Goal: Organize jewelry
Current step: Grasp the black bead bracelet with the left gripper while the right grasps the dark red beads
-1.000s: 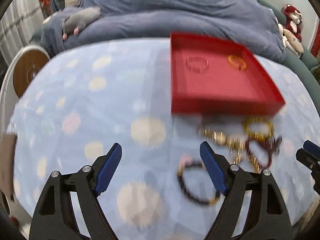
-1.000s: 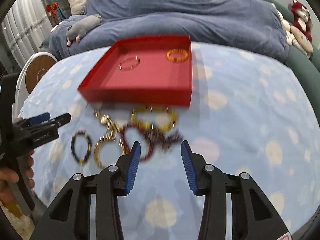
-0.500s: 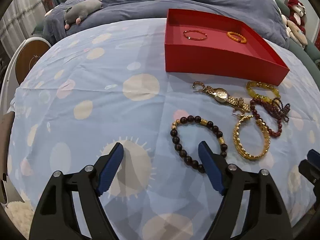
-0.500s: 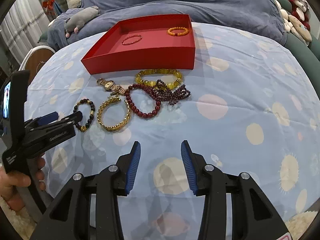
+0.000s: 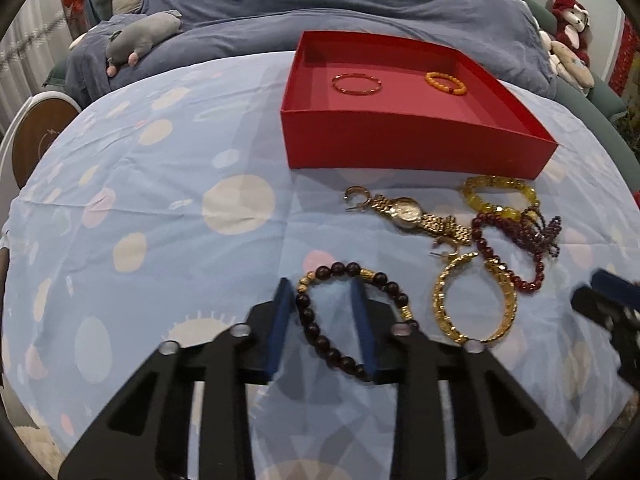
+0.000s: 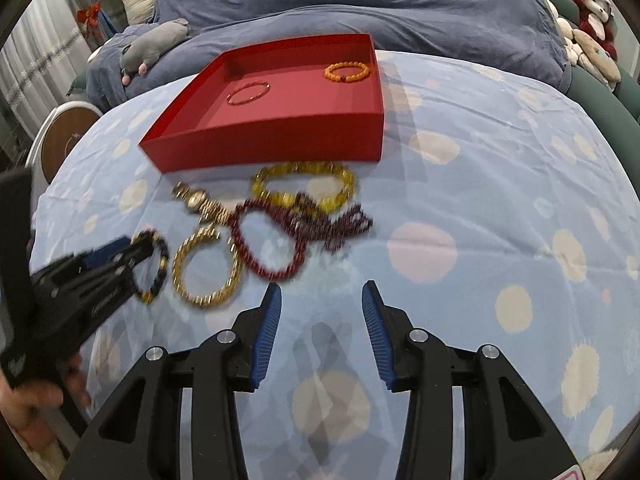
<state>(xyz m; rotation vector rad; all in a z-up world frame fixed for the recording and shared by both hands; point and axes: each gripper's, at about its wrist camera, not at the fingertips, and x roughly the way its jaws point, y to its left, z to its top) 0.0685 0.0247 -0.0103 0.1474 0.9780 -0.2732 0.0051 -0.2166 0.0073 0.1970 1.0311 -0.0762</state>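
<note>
— Spotted blue cloth (image 5: 160,220) under everything, rumpled duvet (image 5: 360,4) behind. Left gripper (image 5: 319,286)?

— Jaws partly parted, nothing clamped. Astride one side of the dark bead bracelet (image 5: 313,330): one pad outside the loop, the other inside, strand running between. Touching the cloth or not, impossible to tell.

— Right gripper (image 6: 321,286)?

— Jaws wide, empty, over bare cloth. Red bead strand (image 5: 485,245) just ahead and to the left of them.

— Likely trouble?

— Probably a pinch of cloth taken along with the beads, if set too low. Bunching might then drag the gold chain bracelet (image 5: 439,302), just right of the left jaws. Also a risk of catching a single bead on a pad edge and losing the loop on the lift.

— Farther out?

— Watch (image 5: 406,210) ahead and right of the left jaws. Beyond it, yellow bracelet (image 5: 480,196), overlapping the red strand. Red tray (image 5: 400,144) straight ahead, well apart, already holding a thin bangle (image 5: 357,93) and an orange bracelet (image 5: 458,88). Five pieces not yet in.
</note>
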